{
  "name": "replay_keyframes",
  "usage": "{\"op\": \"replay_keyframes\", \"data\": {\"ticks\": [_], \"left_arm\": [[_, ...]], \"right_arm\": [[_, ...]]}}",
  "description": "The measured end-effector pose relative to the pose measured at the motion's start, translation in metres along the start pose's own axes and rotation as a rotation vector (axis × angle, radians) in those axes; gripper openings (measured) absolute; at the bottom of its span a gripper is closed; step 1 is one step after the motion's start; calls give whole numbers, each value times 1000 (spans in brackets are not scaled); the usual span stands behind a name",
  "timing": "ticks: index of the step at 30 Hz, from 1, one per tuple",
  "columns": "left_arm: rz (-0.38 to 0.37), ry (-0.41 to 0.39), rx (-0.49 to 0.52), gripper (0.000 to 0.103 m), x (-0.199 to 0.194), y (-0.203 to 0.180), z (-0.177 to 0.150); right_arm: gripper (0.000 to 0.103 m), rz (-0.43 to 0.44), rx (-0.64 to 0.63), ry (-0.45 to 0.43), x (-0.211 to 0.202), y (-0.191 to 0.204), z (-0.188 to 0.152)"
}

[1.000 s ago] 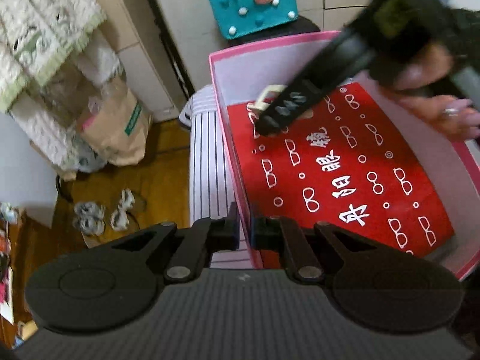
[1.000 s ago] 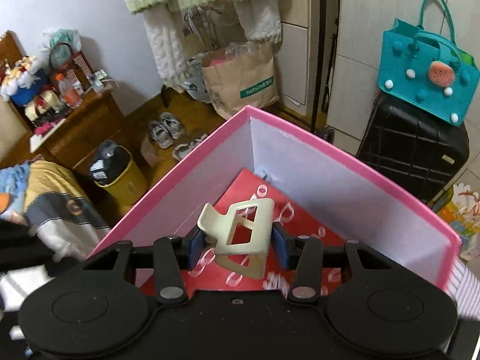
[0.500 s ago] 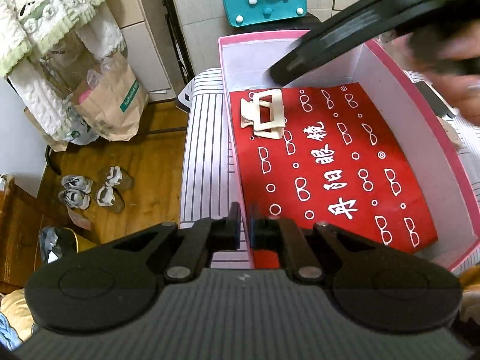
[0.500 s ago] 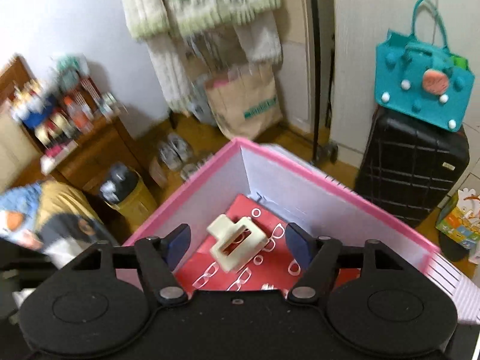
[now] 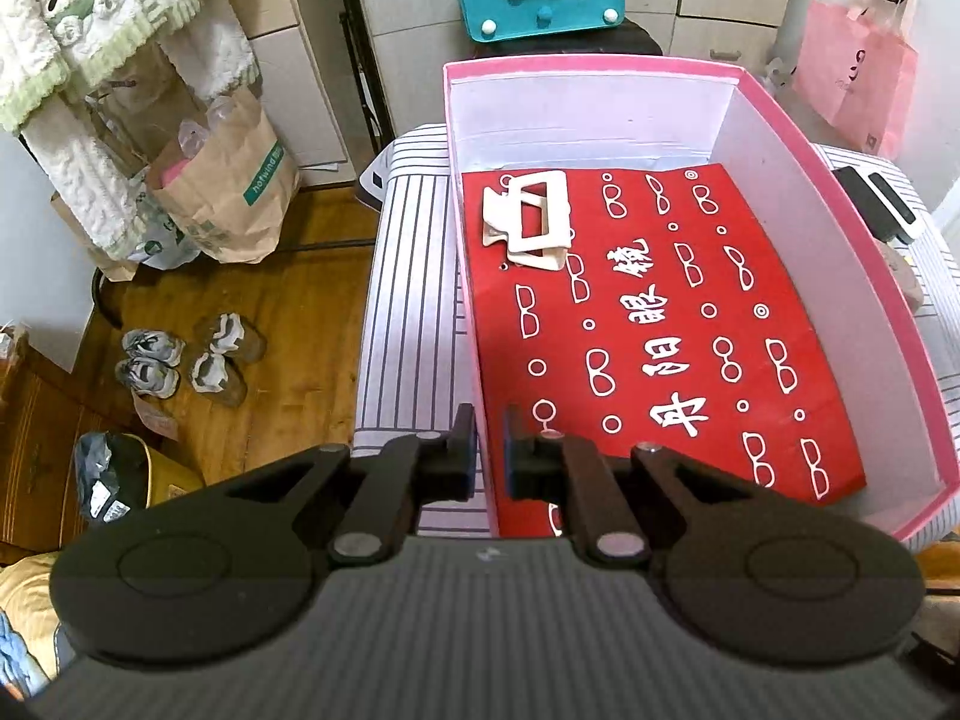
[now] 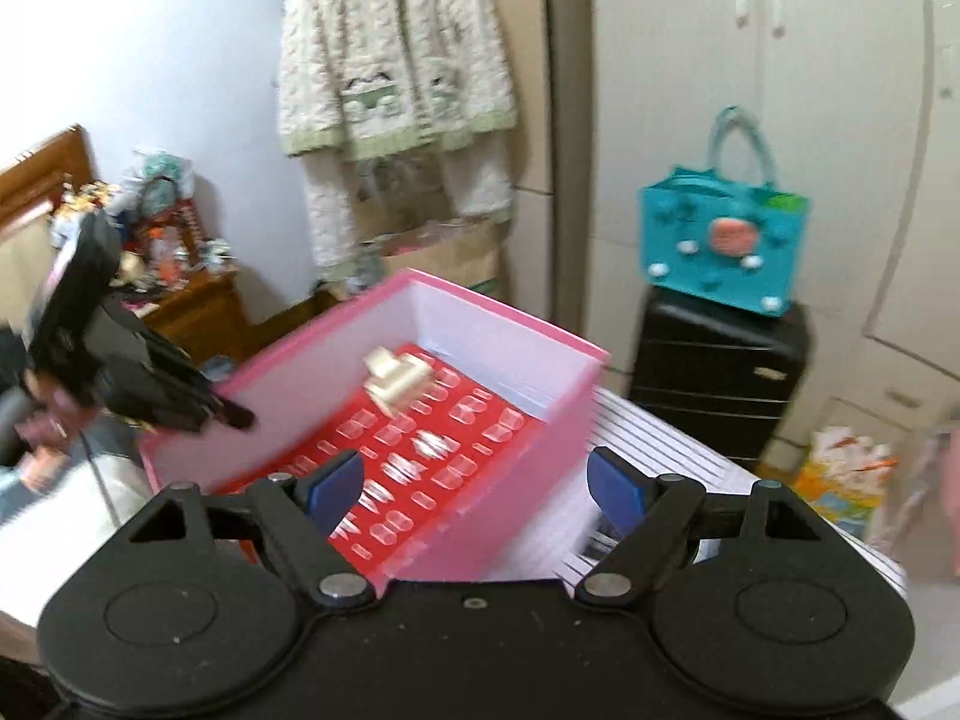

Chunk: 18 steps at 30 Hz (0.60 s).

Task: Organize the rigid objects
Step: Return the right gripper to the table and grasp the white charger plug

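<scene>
A cream hair clip (image 5: 528,222) (image 6: 396,384) lies loose on the red sheet printed with glasses (image 5: 660,330) in the far left corner of the pink box (image 5: 600,63) (image 6: 498,312). My left gripper (image 5: 491,456) straddles the box's left wall near the front corner. Its jaws are nearly closed on that wall and just starting to open. The right wrist view shows it at the box's left side (image 6: 150,384). My right gripper (image 6: 477,480) hangs back outside the box's near wall, its jaws opening wide with nothing between them.
The box sits on a striped cover (image 5: 408,300). Behind it a teal bag (image 6: 720,246) rests on a black suitcase (image 6: 720,384). A black and white device (image 5: 882,204) lies right of the box. On the wooden floor at left are shoes (image 5: 180,360) and a paper bag (image 5: 228,180).
My right gripper opened, let the hair clip drop into the box's corner, then drew back and up out of the box. The left gripper stayed on the wall.
</scene>
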State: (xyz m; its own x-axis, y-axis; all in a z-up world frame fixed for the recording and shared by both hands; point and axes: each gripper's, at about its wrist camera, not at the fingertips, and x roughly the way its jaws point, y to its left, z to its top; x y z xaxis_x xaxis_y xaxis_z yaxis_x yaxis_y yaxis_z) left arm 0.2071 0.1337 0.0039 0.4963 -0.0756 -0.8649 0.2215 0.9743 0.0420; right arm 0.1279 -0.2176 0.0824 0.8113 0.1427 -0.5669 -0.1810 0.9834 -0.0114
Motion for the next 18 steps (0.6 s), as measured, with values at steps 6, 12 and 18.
{"op": "replay_keyframes", "data": {"ticks": [6, 12, 18], "left_arm": [[14, -12, -5, 8, -2, 0, -2], [27, -9, -20, 8, -2, -2, -2], [43, 5, -26, 8, -2, -4, 4]], "right_arm": [[85, -79, 52, -100, -22, -30, -62], [85, -90, 94, -23, -10, -48, -108], [84, -23, 105, 87, 10, -42, -138]]}}
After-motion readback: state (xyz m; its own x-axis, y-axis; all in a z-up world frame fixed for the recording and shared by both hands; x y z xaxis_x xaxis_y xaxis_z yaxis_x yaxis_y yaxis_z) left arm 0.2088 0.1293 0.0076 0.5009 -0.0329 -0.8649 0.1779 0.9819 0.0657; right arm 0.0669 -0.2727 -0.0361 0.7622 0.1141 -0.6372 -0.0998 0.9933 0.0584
